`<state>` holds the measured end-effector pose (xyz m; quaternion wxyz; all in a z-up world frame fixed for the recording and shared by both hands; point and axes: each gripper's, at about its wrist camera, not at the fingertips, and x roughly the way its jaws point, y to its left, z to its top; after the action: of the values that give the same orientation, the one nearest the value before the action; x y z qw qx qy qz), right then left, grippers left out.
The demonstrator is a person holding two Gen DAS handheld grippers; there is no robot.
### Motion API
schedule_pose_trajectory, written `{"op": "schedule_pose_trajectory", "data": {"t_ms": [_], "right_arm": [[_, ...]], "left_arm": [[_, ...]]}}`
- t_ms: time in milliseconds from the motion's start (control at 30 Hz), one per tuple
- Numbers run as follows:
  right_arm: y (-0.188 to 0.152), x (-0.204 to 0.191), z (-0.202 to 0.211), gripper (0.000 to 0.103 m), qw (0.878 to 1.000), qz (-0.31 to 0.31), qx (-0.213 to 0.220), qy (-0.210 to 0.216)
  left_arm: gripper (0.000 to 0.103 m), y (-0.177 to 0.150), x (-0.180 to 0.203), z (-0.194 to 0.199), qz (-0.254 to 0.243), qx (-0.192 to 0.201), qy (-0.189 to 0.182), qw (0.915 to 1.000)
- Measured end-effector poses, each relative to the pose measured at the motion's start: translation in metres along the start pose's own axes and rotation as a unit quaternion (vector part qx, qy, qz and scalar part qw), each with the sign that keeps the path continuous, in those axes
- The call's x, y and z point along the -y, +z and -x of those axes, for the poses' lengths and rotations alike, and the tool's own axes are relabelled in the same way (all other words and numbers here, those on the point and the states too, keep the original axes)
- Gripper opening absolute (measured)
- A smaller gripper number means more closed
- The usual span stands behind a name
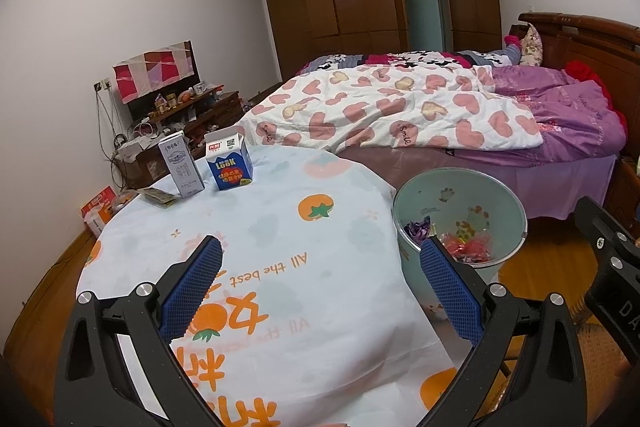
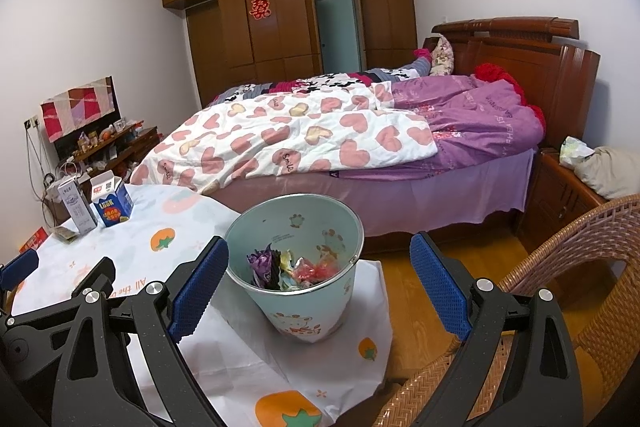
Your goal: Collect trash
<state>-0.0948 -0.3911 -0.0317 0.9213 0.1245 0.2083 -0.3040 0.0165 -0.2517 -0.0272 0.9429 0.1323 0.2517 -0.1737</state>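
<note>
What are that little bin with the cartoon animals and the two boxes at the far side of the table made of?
The bin looks like thin painted metal: a rolled silvery rim and a smooth, faintly glossy wall, though plastic is possible. The blue carton and the grey carton look like printed coated paperboard, with sharp folded edges and a gabled top on the blue one.

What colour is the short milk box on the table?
The short milk box is blue with a white top, clearest in the left wrist view.

Black claw [image 1: 320, 263] arms, blue textured pads [image 1: 192, 291], silver screws
</note>
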Motion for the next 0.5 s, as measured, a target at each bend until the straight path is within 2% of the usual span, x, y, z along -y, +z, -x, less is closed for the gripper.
{"op": "schedule_pose_trajectory", "data": {"t_ms": [500], "right_arm": [[-0.0001, 0.0007, -0.0007, 0.091, 1.0, -0.001, 0.0, 0.0]], "left_arm": [[0.097, 0.0001, -0.0006, 0.0003, 0.001, 0.0, 0.0, 1.0]]}}
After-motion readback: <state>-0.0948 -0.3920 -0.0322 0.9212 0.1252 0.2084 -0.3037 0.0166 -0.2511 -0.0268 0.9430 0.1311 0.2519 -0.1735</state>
